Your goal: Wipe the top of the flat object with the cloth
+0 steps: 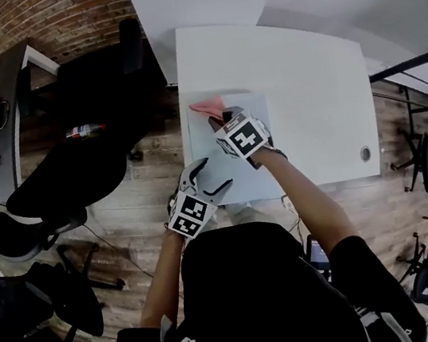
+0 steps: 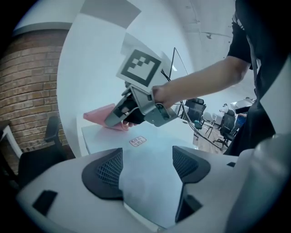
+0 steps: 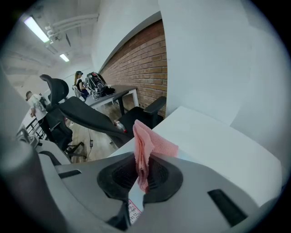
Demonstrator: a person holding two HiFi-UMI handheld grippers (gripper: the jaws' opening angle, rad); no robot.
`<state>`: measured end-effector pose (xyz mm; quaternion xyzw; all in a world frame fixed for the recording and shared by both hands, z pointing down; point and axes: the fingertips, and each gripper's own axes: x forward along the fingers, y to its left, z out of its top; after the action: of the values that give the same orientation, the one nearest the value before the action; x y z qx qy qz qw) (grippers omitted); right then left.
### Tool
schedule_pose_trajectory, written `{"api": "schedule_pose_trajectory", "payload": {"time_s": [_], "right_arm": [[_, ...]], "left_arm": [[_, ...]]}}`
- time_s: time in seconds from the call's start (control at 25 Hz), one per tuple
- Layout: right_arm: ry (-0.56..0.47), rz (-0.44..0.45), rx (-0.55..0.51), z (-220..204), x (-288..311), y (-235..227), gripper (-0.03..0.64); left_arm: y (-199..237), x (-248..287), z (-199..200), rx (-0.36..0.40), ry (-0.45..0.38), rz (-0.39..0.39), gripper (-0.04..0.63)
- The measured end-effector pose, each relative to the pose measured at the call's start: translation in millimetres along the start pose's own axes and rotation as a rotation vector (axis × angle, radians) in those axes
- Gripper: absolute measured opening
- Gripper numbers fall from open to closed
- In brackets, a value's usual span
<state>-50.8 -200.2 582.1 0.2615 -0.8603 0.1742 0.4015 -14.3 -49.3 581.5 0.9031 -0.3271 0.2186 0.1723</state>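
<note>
Pinching the cloth [image 3: 148, 145] in a bunched fold, the right gripper [image 3: 142, 175] has its jaws closed on the pink fabric, and the loose end sticks out past the tips. In the head view it holds the cloth at the 11 o'clock corner of the board [image 1: 257, 179], a pale flat panel lying on the white table [image 1: 309, 86].

The left gripper [image 2: 148, 166] stands with its jaws wide apart at the board's 7 o'clock corner. The board's near edge lies between the pads, but they do not pinch it. A small sticker [image 2: 137, 141] sits on the board's top between the two grippers.

The board's 9 o'clock edge runs just beside the table's own left edge, with a black chair [image 1: 78, 175] on the floor past it. Its 6 o'clock edge lies close to the table's near edge. From 12 through 3 o'clock the table top is bare white, except for a round grommet [image 1: 365, 153] near the 4 o'clock corner, well apart from the board.
</note>
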Motion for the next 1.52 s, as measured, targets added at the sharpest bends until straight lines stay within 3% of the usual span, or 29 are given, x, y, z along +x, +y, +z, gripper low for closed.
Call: {"api": "schedule_pose_trajectory", "payload": {"time_s": [0.2, 0.44, 0.68, 1.0, 1.52], "right_arm": [[-0.099, -0.028, 0.092, 4.9, -42.8, -8.4, 0.044], [-0.242, -0.068, 0.142, 23.8, -104.6, -20.0, 0.044], [-0.416, -0.098, 0.177, 58.1, -164.9, -26.2, 0.044], [-0.632, -0.128, 0.180, 108.9, -240.0, -17.4, 0.043], [-0.759, -0.158, 0.116, 138.5, -296.9, -1.1, 0.044]], "left_arm": [[16.0, -17.1, 42.9, 0.018, -0.077, 0.029, 0.307], [35.5, -38.4, 121.2, 0.043, -0.243, 0.095, 0.139], [52.4, -59.0, 190.7, 0.022, -0.340, 0.175, 0.046], [58.0, -92.0, 260.2, 0.041, -0.413, 0.252, 0.021], [45.1, -123.5, 314.3, 0.086, -0.516, 0.286, 0.014]]}}
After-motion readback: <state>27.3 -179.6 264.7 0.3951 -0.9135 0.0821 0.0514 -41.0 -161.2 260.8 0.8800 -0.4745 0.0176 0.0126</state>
